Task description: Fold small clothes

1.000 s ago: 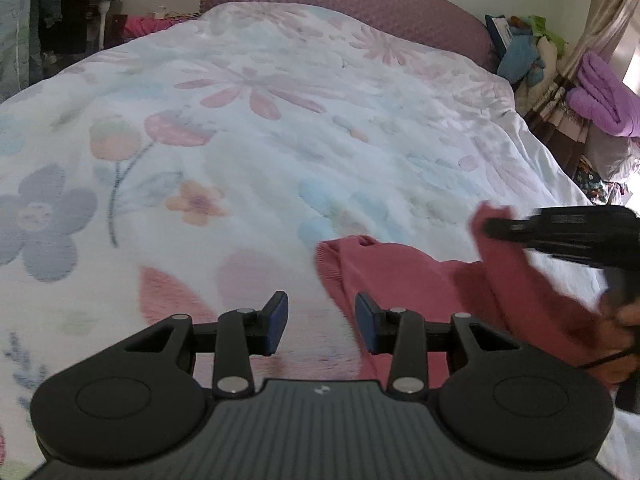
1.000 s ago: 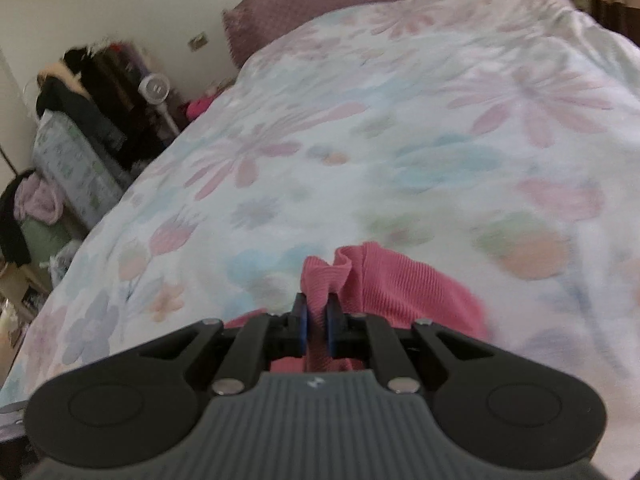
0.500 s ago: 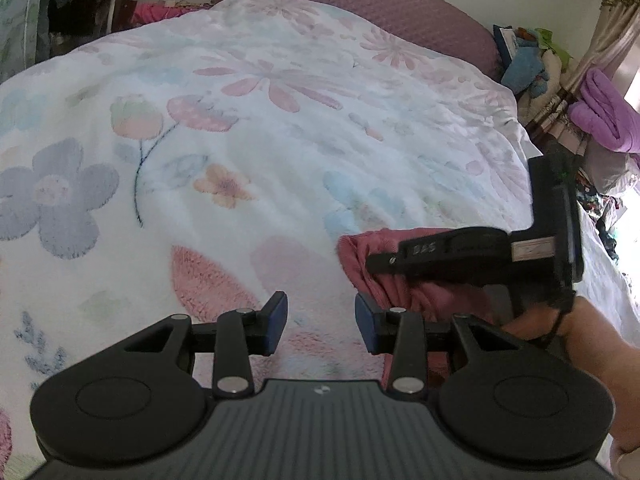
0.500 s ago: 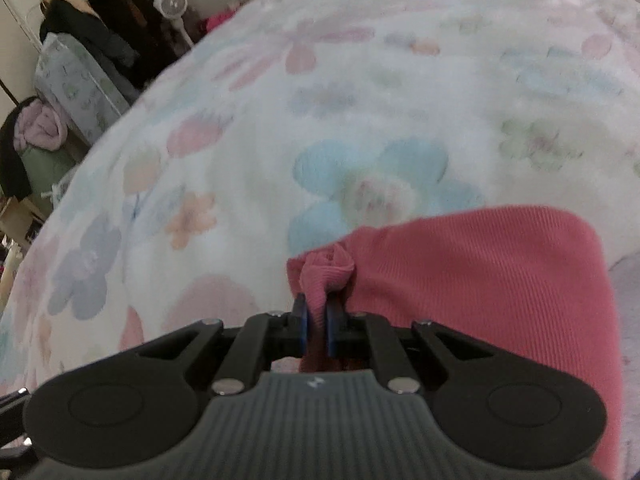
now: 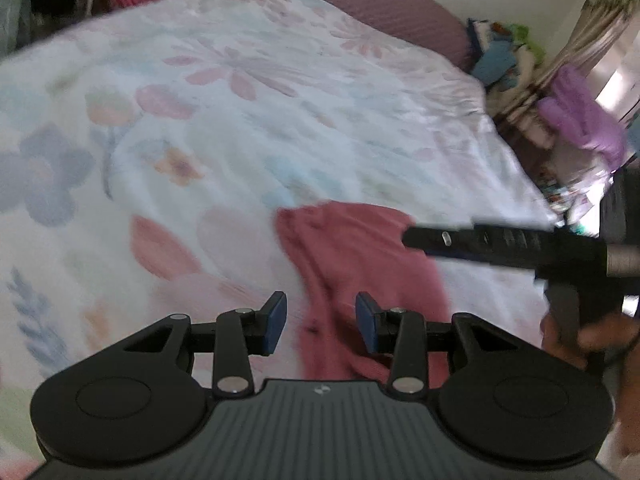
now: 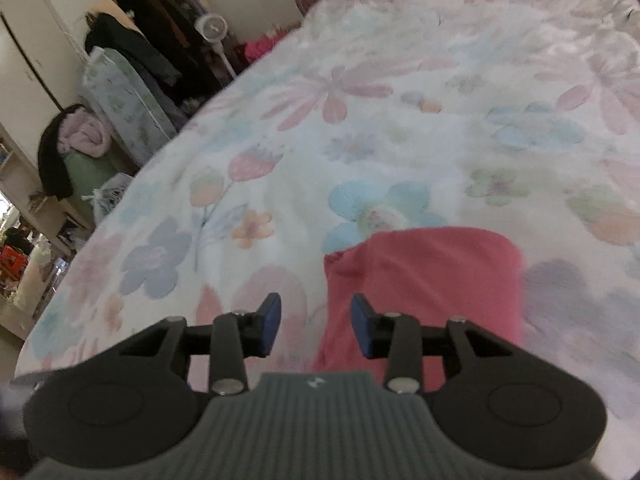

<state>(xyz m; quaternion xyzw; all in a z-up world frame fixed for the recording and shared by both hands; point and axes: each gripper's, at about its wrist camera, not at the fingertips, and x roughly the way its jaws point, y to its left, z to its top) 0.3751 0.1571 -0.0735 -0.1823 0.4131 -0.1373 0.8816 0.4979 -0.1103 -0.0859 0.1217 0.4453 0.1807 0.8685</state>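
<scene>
The room was lit softly and evenly, with daylight glaring white by the curtain at the far right. Both views were smeared by motion blur, worst on the bedspread. Fisheye bending curved the edges. Shadows were faint.
</scene>
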